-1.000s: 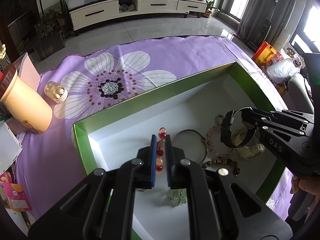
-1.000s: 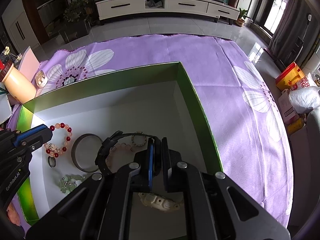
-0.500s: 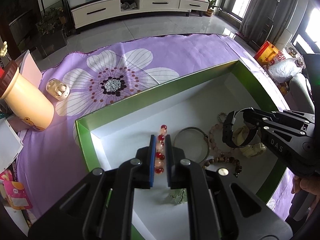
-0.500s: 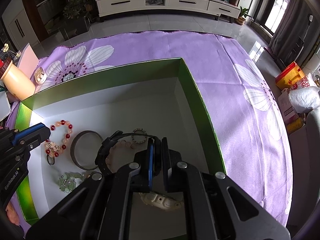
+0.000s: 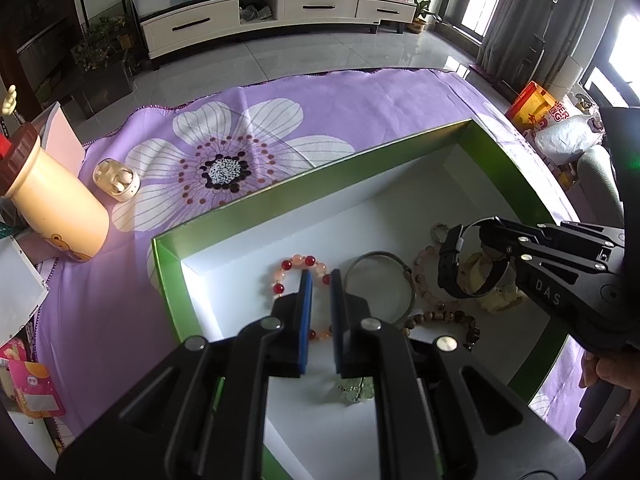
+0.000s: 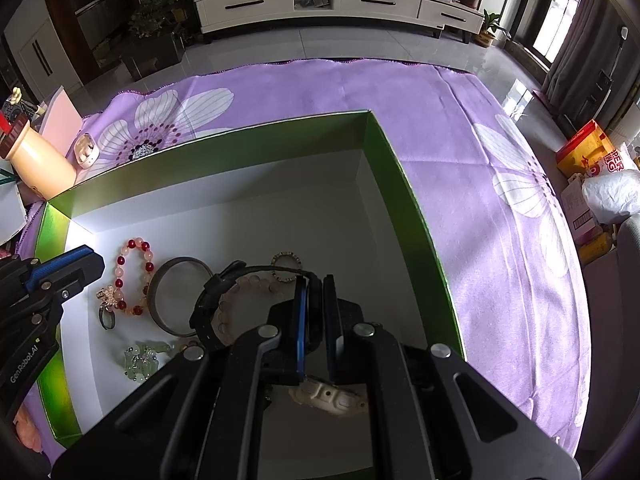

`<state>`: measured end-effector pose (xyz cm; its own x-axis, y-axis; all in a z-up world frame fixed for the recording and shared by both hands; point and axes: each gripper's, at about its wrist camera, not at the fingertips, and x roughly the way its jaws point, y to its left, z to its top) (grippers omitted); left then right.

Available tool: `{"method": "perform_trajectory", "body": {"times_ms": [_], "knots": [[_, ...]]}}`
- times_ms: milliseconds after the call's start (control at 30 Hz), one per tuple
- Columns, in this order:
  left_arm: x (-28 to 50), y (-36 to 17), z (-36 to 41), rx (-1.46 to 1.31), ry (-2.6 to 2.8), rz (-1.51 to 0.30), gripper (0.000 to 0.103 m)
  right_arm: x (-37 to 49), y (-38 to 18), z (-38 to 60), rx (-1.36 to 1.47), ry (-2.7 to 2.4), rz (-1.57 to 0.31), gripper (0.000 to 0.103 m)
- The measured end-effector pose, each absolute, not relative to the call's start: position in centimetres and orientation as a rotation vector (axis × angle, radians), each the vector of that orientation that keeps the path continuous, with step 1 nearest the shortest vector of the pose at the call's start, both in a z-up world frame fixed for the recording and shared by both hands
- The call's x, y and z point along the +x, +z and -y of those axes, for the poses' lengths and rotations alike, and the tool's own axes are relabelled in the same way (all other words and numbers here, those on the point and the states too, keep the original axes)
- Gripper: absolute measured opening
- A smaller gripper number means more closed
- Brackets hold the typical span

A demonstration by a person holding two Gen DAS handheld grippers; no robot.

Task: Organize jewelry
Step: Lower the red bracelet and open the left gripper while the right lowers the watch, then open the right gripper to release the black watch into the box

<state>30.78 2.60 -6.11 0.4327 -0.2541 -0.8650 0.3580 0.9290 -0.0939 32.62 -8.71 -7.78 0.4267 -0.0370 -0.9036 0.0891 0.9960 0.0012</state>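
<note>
The right gripper [image 6: 315,300] is pinched shut on the black watch [image 6: 212,308] just above the green box [image 6: 404,184], so it could slip and land on the beads (the left gripper [image 5: 319,292] is nearly shut and holds nothing).

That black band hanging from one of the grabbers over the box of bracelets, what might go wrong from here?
The right gripper pinches the black band by one thin edge, so it might slip and drop into the green box. Hanging low over the pink bead bracelet and the cream bracelet, its loop may snag one. The shut left gripper hangs close above the red bead bracelet and might nudge it.
</note>
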Motion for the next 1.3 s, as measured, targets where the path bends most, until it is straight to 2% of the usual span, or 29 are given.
{"method": "perform_trajectory", "body": {"times_ms": [200,300,767,1033,1300], "knots": [[30.5,-6.1,-2.5,0.112,-0.379,-1.059,0.008,32.5,-7.7,8.9,0.055,-0.085,-1.128,0.008],[30.4,-6.1,-2.5,0.108,-0.380,-1.058,0.014,32.5,-7.7,9.0,0.056,-0.083,-1.128,0.008],[29.8,-5.6,-2.1,0.119,-0.384,-1.047,0.021,31.9,-7.5,9.0,0.057,-0.082,-1.124,0.008],[29.5,-5.5,-2.4,0.113,-0.378,-1.047,0.033,31.5,-7.3,8.8,0.057,-0.077,-1.126,0.008],[29.2,-5.3,-2.7,0.113,-0.373,-1.041,0.036,31.1,-7.1,8.6,0.053,-0.080,-1.122,0.008]]}}
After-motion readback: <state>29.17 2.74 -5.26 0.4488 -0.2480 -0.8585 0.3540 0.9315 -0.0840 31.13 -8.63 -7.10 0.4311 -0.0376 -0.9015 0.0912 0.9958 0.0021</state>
